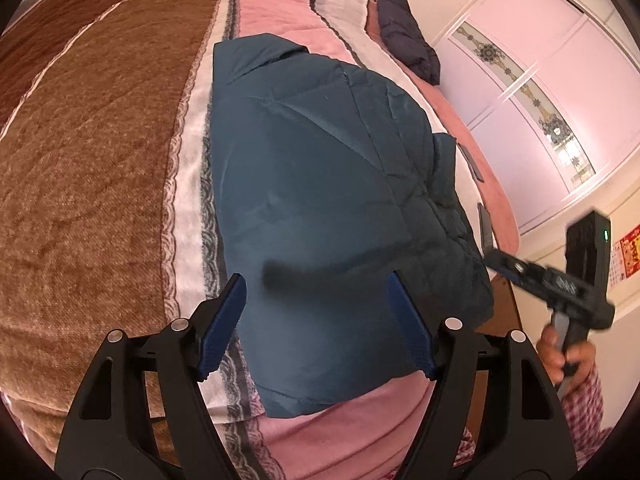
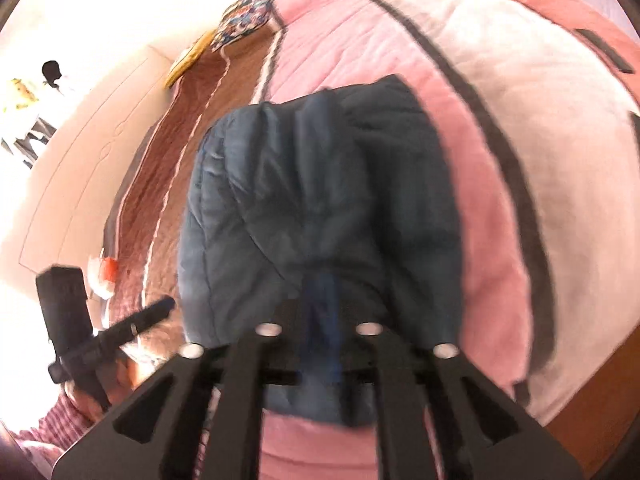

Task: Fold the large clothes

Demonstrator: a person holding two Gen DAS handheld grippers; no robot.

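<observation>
A teal quilted puffer jacket [image 1: 320, 184] lies folded into a compact block on the striped bedspread [image 1: 100, 160]. My left gripper [image 1: 318, 312] hovers above the jacket's near end, its blue pads wide apart and empty. In the left wrist view the right gripper [image 1: 496, 258] is off the jacket's right edge, held by a hand. In the blurred right wrist view the right gripper [image 2: 320, 300] has its fingers pressed together above the jacket [image 2: 320, 208], with nothing seen between them. The left gripper [image 2: 160, 306] shows at the lower left there.
A dark navy garment [image 1: 404, 32] lies bundled at the far end of the bed. Flat dark objects [image 1: 485, 226] lie on the pink edge near the jacket. A pink wardrobe [image 1: 560, 80] stands beyond the bed. A patterned pillow [image 2: 248, 12] lies at the bed's far corner.
</observation>
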